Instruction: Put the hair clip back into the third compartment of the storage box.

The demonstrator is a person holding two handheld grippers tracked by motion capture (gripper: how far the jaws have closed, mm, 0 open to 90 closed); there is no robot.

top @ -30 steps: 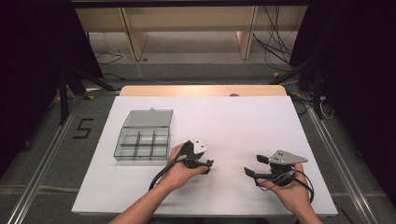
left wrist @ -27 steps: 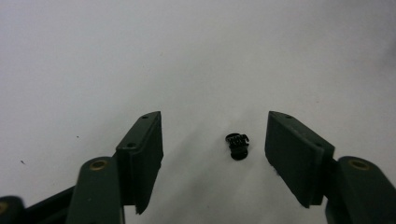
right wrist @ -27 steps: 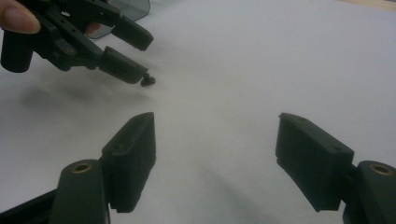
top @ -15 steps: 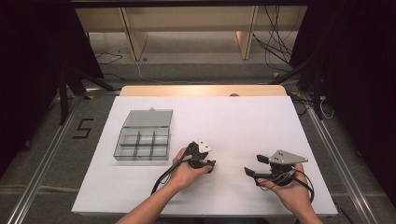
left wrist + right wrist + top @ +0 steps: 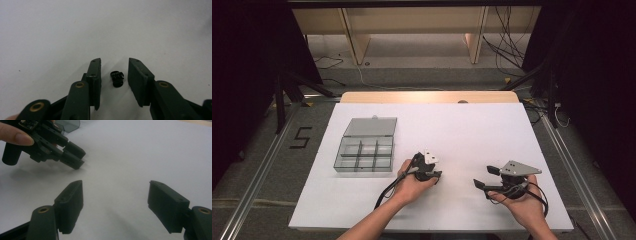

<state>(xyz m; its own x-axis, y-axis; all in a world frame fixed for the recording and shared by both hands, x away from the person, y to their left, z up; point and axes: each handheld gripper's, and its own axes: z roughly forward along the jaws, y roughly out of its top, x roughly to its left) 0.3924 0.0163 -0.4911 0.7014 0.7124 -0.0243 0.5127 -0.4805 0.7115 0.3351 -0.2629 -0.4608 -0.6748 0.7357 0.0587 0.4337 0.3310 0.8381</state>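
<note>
The big white worktop (image 5: 472, 130) carries a grey box (image 5: 366, 150) with little compartments and its lid flipped back, off to the far side of the left gripper (image 5: 428, 170). Since a second ago, the left gripper has slid a bit toward the person's right and tipped down to the worktop, away from the box. The box has not moved. The right gripper (image 5: 492, 184) has stayed in the same spot, and its jaws are spread wide with nothing between them. In the left gripper view, the left gripper (image 5: 114, 75) now has its jaws partly apart, one on each side of a tiny black part (image 5: 117, 78). The part lies on the worktop right between the jaws and touches neither one. That looks like the start of a pick-up: the jaws seem lined up, and the next step is probably to squeeze in on the tiny part.
</note>
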